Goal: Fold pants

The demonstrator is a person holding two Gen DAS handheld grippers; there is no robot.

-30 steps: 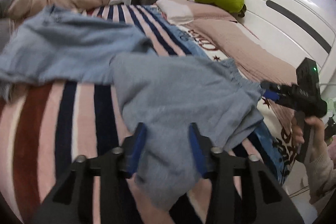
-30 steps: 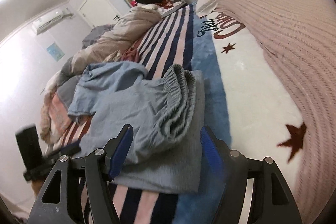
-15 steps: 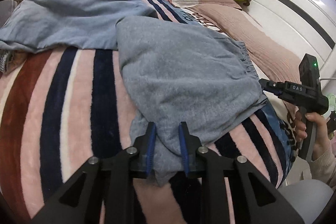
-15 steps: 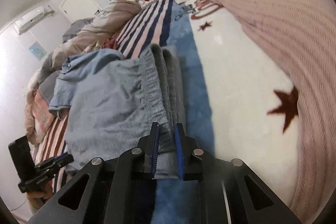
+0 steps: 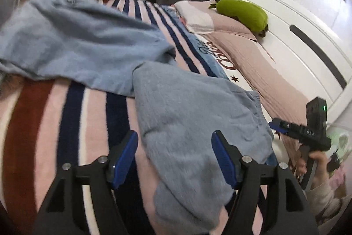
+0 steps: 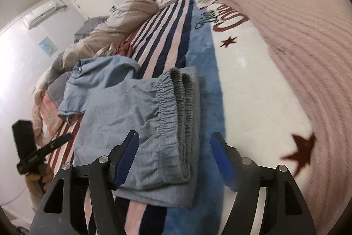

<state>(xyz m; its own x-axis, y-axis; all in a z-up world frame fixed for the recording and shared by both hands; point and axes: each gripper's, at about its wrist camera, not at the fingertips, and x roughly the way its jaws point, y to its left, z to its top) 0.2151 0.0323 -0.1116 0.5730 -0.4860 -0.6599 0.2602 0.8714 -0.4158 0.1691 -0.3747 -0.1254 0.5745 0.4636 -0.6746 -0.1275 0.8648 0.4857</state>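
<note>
The grey pants (image 5: 193, 107) lie folded on the striped blanket (image 5: 66, 113). Their gathered waistband (image 6: 173, 98) shows stacked in layers in the right wrist view. My left gripper (image 5: 175, 140) hovers over the pants' near edge; its jaws are opening, the cloth lying loose between the blue pads. At the waistband end my right gripper (image 6: 174, 140) is opening too, and its pads do not press on the cloth. Each gripper appears in the other's view: the right gripper (image 5: 278, 124) beside the waistband, the left gripper (image 6: 63, 138) at the far edge.
A light blue garment (image 5: 77, 41) lies crumpled just beyond the pants. A pink knitted cover (image 6: 297, 36) and a green plush (image 5: 242, 12) lie by the white headboard (image 5: 297, 41). A beige duvet heap (image 6: 114, 28) fills the bed's far end.
Half a second ago both grippers were pinched on the pants' edges. Both have let go, opened wide and drawn back a little; the pants stay lying flat.
</note>
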